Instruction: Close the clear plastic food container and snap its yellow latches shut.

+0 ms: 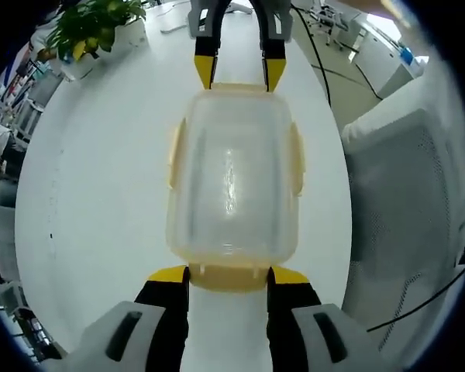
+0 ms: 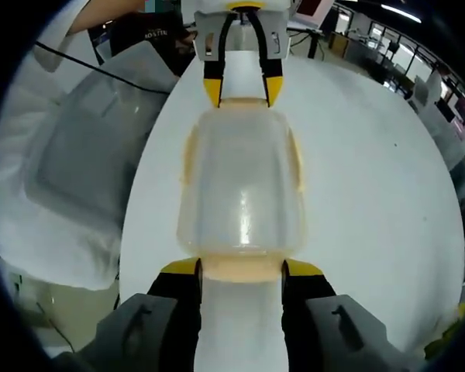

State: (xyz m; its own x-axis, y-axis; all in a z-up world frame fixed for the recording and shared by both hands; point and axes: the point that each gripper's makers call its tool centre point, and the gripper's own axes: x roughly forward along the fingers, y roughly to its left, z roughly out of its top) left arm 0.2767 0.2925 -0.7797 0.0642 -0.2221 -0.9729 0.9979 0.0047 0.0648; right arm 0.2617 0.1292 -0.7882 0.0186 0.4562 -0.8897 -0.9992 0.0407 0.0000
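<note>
The clear plastic food container (image 1: 234, 174) sits on a white round table (image 1: 93, 178), centre of frame in the left gripper view and likewise central in the right gripper view. Its lid appears seated on the base, so the closing step is judged done. Yellow latches show on all four edges: the side latches (image 1: 173, 155) lie against the walls in both views and look folded down, though whether they have clicked cannot be told. The near end latch (image 1: 229, 275) in the left gripper view lies between the jaws of the left gripper (image 1: 229, 280), which stand apart at either side of it, touching or just beside it; the jaws are spread, not clamped. The right gripper (image 2: 242, 273) is placed the same way at the opposite end latch (image 2: 242, 267), its jaws also spread with the latch between them. Each gripper appears at the top of the other's view, at the far end of the container. Judgement: the two end latches are what remains to be pressed home. The container's long axis runs vertically in both frames, from one gripper to the other, lid facing up. A potted plant (image 1: 89, 31) stands at upper left in the left gripper view.
</note>
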